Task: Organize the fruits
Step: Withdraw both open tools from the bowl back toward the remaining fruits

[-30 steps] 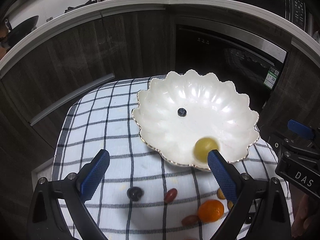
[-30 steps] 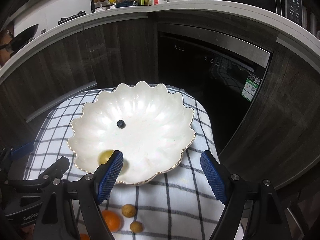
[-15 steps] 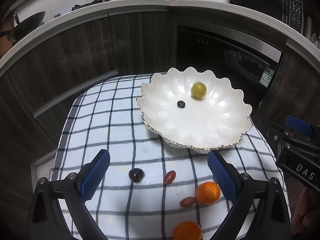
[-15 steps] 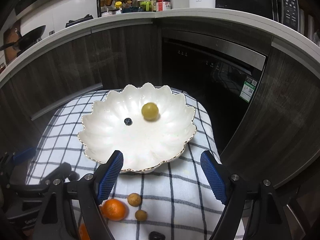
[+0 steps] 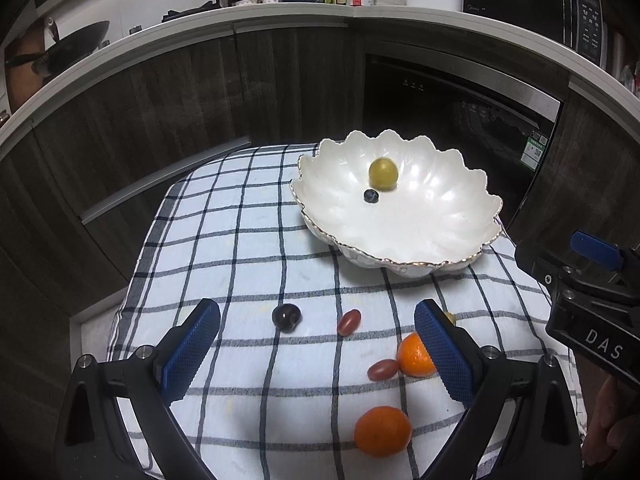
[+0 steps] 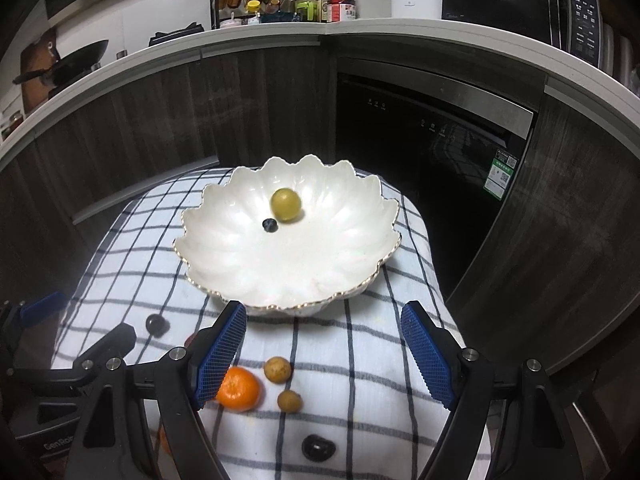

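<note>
Green grape (image 5: 383, 174) and blueberry (image 5: 371, 196) lie side by side inside the scalloped white bowl (image 5: 448, 236), far half. Bowl sits on a checked cloth (image 5: 240, 264) over the worktop. Loose on the cloth nearer the cameras: two mandarins (image 5: 383, 431), two red grapes (image 5: 349, 322), a dark cherry (image 5: 286, 317), two small brown fruits (image 6: 277, 369). Left gripper (image 5: 316, 356) and right gripper (image 6: 323, 356): jaws apart, holding nothing, above the cloth.

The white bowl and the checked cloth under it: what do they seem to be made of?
The white bowl looks like glazed ceramic or porcelain: pearly sheen, scalloped gold-edged rim. The checked cloth seems to be a woven cotton towel: matte, slightly wrinkled, draped over the edges.
</note>
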Demonstrator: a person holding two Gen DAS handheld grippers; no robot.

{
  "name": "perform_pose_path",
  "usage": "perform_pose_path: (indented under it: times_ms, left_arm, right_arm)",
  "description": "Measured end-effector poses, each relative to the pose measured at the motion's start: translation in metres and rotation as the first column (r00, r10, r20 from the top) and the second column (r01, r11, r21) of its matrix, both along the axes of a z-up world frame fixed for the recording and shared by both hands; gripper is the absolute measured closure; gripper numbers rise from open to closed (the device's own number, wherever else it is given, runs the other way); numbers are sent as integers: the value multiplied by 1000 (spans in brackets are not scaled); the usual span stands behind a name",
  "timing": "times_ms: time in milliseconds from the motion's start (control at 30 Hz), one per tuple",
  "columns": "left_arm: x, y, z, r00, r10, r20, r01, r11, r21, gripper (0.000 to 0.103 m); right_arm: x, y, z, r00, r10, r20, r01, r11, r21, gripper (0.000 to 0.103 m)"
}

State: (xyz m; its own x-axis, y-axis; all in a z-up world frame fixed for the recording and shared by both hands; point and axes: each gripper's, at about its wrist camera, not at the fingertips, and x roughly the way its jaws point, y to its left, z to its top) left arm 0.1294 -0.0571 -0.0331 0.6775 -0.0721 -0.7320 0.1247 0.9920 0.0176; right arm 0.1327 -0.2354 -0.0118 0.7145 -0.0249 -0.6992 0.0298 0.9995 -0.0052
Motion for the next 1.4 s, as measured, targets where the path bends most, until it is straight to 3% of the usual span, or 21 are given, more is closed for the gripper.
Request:
perform_pose_path:
  times_ms: [700,1400]
  left_arm:
    - [-30,1,-12,1000,-11,13,11,1000,-12,5]
    - [-43,-21,-49,990,-137,-38,137,990,-18,8]
  right_arm:
    - [-32,0,-15,1000,0,7,0,1000,5,23]
    - [-54,-9,-43,1000,-13,-28,12,1000,-21,23]
